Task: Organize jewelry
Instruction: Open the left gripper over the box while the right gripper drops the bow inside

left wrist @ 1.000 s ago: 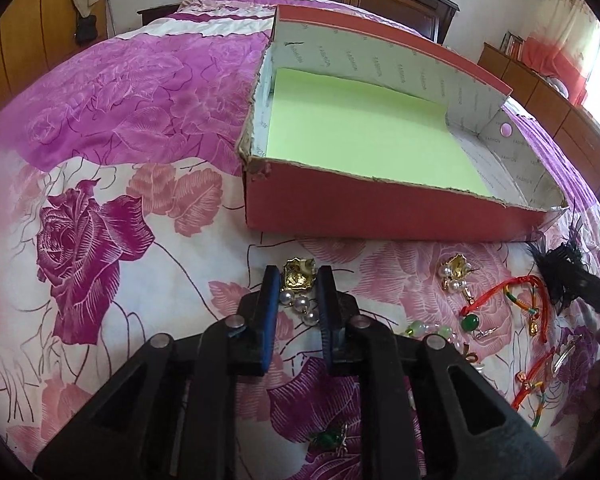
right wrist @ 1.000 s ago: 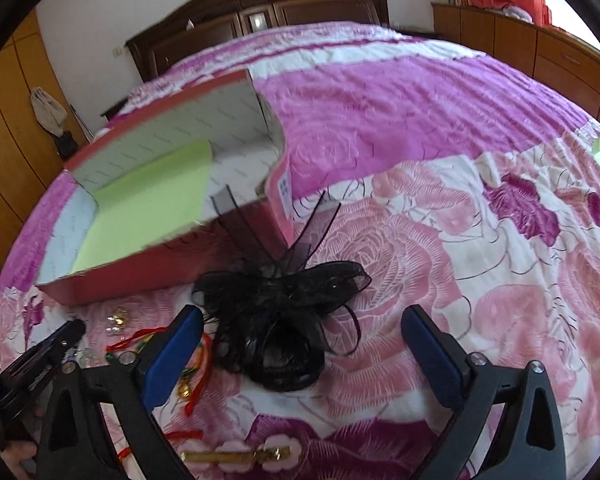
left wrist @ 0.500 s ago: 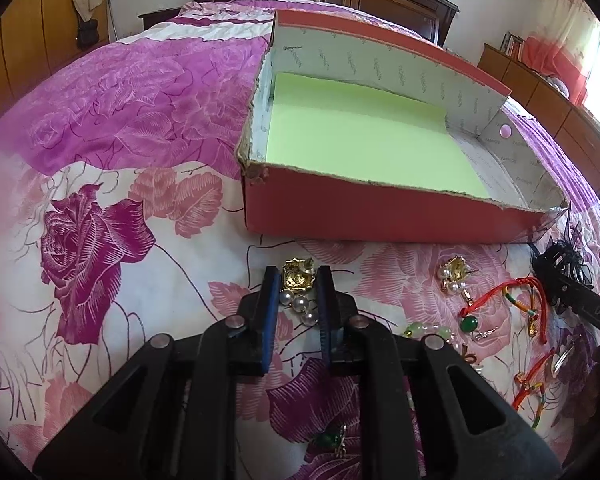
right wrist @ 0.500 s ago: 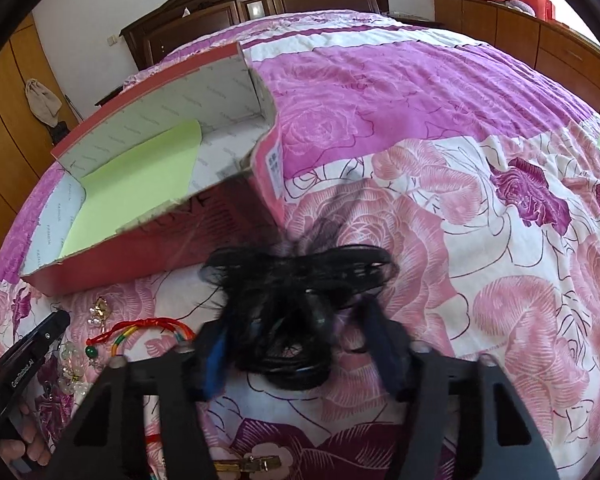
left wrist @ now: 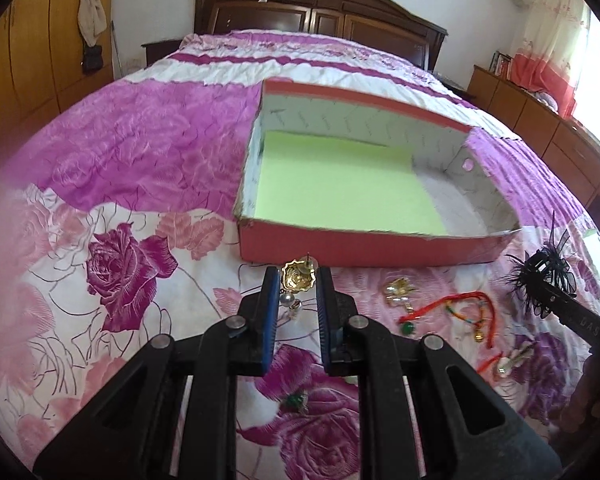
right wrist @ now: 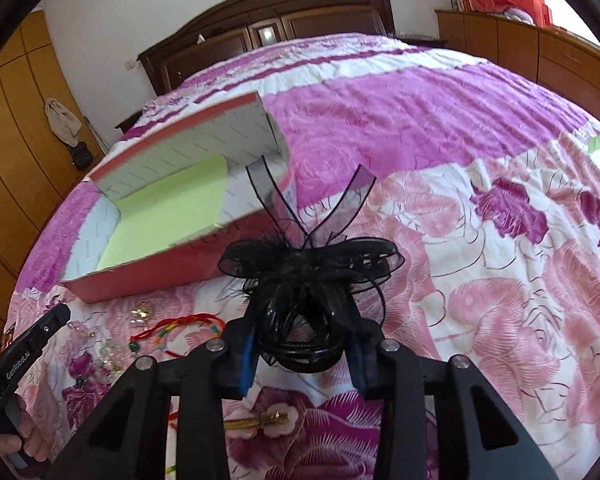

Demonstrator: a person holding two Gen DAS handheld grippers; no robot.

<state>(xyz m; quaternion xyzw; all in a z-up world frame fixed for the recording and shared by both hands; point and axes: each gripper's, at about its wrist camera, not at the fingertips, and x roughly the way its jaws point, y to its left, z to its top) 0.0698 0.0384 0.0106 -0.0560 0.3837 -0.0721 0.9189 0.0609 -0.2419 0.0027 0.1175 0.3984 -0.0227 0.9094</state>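
Red cardboard box [left wrist: 364, 246] with a green liner sits at frame centre, open-topped to receive items. Left gripper [left wrist: 297, 280] is clamped on a gold pearl earring [left wrist: 298, 280] just below it; right gripper [right wrist: 302, 344] is clamped on a black ribbon hairpiece [right wrist: 308, 264] (loops uncrushed). Remaining jewelry [left wrist: 456, 312] lies lower right.

bed [left wrist: 148, 152] | pink and purple rose-print cover | red cardboard box [left wrist: 364, 246] open, lined with green paper; just in front of it a gold pearl earring [left wrist: 398, 290], a red cord bracelet [left wrist: 466, 304], a green-stone piece [left wrist: 296, 400]; a pink flower hair clip [right wrist: 260, 420] nearer the edge
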